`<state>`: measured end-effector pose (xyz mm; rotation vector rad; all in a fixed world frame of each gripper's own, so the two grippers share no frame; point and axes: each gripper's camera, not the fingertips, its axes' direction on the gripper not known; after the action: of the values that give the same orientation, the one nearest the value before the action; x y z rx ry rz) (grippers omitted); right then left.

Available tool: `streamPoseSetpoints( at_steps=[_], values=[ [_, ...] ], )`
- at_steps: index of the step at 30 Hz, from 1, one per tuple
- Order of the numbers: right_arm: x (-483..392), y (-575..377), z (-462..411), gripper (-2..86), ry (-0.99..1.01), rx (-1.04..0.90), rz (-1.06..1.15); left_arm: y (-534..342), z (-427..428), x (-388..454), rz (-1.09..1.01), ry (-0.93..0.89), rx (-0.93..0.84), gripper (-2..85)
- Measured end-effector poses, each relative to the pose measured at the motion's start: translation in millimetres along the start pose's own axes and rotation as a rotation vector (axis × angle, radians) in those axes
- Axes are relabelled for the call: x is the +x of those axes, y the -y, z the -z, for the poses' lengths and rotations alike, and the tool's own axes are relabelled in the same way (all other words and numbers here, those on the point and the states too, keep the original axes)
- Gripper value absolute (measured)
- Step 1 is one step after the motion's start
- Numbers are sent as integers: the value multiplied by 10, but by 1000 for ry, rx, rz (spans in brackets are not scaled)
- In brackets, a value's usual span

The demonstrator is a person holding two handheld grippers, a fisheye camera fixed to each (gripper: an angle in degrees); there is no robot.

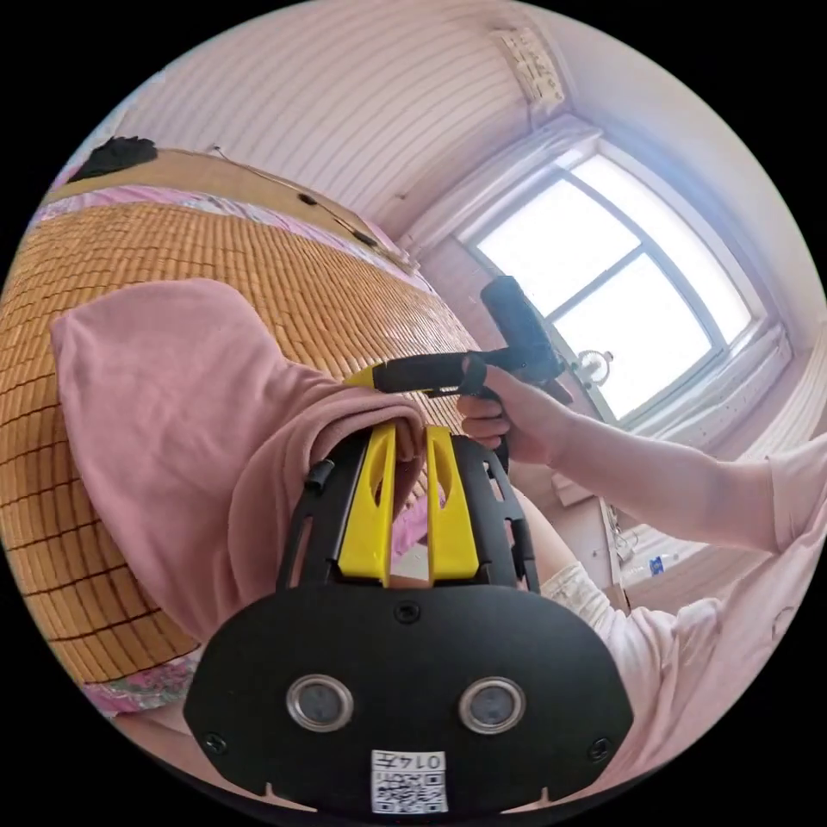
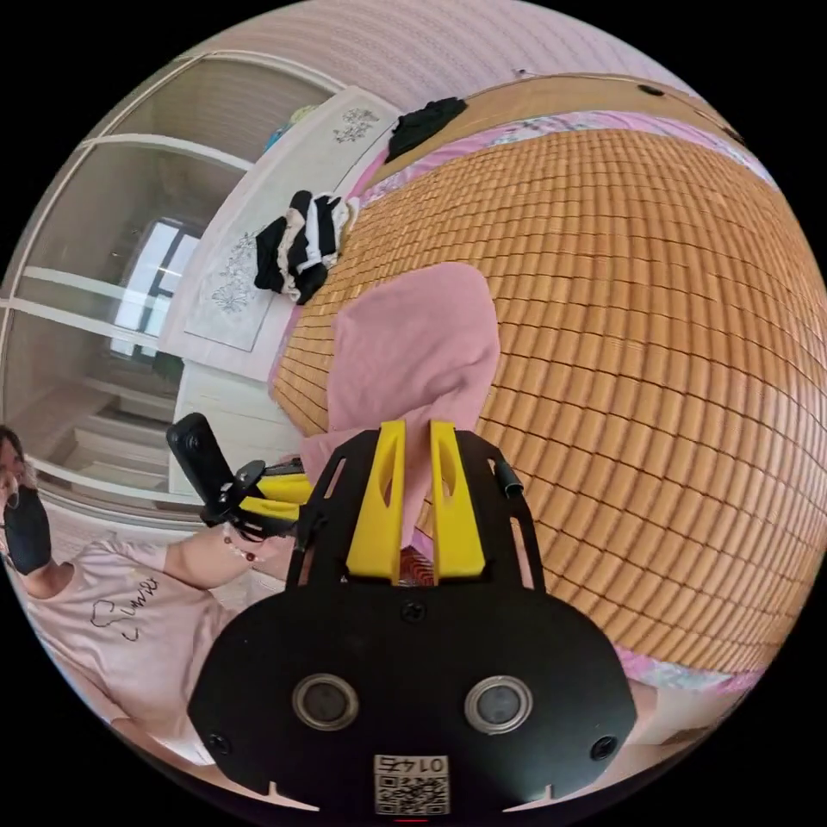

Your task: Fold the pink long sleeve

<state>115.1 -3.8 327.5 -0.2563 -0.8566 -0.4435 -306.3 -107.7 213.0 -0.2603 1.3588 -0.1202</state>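
Note:
The pink long sleeve (image 1: 181, 405) lies bunched on a bamboo mat (image 1: 112, 250) over the bed. In the left gripper view my left gripper (image 1: 411, 431) has its yellow jaws closed on a rolled edge of the pink cloth. The other gripper (image 1: 413, 376) sits just beyond, held in a hand and touching the same edge. In the right gripper view the pink long sleeve (image 2: 413, 345) stretches away across the mat, and my right gripper (image 2: 418, 428) pinches its near edge between both jaws. The left gripper (image 2: 276, 500) shows at the left, in the person's hand.
A black and white striped garment (image 2: 301, 241) lies at the mat's far corner, and a dark cloth (image 2: 426, 121) rests on the wooden headboard (image 2: 551, 95). A window (image 1: 620, 284) stands behind the person's arm (image 1: 655, 482). Bare bamboo mat (image 2: 672, 345) spreads to the right.

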Motion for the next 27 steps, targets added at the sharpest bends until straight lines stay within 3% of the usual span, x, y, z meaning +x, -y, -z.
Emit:
streamPoseSetpoints(
  at_steps=[2,5,10,14,16,19,21,25,27],
  values=[
    [-26,-317,246,95,-44,43,60,-86,-380,254,-65,-40,-116,62],
    [-496,-722,360,121,-202,78,303,-369,-342,574,-145,35,-133,62],
    [-1140,-1026,-323,160,-238,-31,527,-710,-174,530,-114,382,-225,90],
    [-1329,-1070,-911,149,-407,-77,606,-686,-27,237,19,421,-196,98],
    [-1214,-1065,-1016,98,-531,-126,558,-645,-67,162,36,450,-189,99],
    [-965,-1149,-384,54,-313,-13,420,-550,-275,98,25,490,-216,102],
    [-583,-1421,396,39,-184,187,256,-488,-440,74,15,489,-222,104],
    [301,-2026,1304,29,-78,382,-60,-356,-1016,-77,9,476,-295,107],
    [809,-2481,1657,26,-130,438,-248,-324,-1304,-155,8,536,-381,104]
  ],
)
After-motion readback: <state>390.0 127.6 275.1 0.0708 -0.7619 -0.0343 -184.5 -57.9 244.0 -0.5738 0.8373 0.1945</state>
